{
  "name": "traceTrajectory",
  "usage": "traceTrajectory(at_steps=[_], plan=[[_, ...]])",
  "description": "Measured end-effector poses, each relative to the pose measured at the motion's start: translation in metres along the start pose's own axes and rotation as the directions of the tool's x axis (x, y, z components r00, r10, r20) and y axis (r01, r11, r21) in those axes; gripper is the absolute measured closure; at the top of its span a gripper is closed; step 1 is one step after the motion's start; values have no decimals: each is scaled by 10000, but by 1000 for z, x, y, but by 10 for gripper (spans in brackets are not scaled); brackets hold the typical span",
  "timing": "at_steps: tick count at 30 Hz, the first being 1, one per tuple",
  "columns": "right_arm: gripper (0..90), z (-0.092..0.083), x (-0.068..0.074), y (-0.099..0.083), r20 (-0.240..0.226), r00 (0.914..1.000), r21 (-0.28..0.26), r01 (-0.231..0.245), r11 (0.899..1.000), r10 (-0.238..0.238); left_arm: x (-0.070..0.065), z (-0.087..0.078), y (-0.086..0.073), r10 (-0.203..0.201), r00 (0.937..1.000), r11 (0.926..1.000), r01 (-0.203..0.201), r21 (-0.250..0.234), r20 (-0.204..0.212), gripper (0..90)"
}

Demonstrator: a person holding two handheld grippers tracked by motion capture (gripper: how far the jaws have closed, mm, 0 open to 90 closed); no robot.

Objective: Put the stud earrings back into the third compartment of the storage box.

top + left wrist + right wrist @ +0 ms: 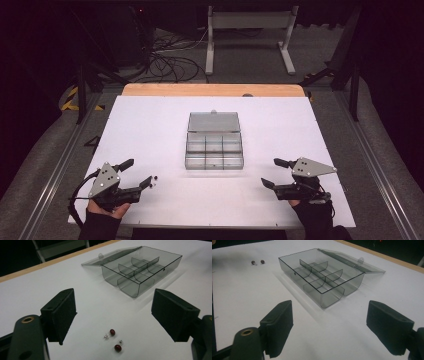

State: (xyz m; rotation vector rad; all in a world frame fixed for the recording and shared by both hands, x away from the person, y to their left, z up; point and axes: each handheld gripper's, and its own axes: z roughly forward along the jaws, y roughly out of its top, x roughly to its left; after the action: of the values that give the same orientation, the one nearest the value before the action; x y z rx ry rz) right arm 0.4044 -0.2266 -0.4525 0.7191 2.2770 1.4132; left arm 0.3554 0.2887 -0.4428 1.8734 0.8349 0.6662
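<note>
Left tongs (113,315) spread wide, empty, just short of two red earrings (113,339) on the table (150,125). Right tongs (329,327) likewise spread, idle. Open box (214,146) stands apart. Pickup not begun; next move requires a fine pinch.

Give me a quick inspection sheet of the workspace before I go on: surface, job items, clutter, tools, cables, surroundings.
Surface: white table top, a wooden edge along its far side.
Job's things: two dark red earrings lie side by side on the white top, just ahead of the left tool; clear compartment box at mid-table, lid folded open and lying flat behind it, no contents visible in the compartments.
Clutter: nothing seen.
Grippers: left tool open, nothing between the jaws; right tool open, nothing between the jaws.
Cables: one trails from the left tool; loose cables on the floor beyond the table.
Surroundings: a white frame stand behind the table, dark room.
</note>
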Motion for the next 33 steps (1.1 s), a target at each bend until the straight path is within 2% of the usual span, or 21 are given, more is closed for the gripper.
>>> traceTrajectory(at_steps=[12,18,23,28,33], plan=[[218,2,0,-1,-29,10000,86,-39,10000,39,-2,-1,2,144,9999,9999,-144,60,-15,205],[219,3,0,-1,-35,10000,147,-19,9999,20,-2,-2,5,317,9992,9994,-314,116,-235,204],[219,5,0,-1,-27,10000,201,-63,9998,64,-1,-3,8,201,9997,9997,-198,140,-167,209],[219,6,-1,-2,-59,10000,249,-79,9997,80,-1,5,11,97,9998,9976,-110,687,191,214],[219,7,-1,-2,-86,9999,338,-67,9994,70,1,17,10,43,9997,9914,-71,1306,221,212]])
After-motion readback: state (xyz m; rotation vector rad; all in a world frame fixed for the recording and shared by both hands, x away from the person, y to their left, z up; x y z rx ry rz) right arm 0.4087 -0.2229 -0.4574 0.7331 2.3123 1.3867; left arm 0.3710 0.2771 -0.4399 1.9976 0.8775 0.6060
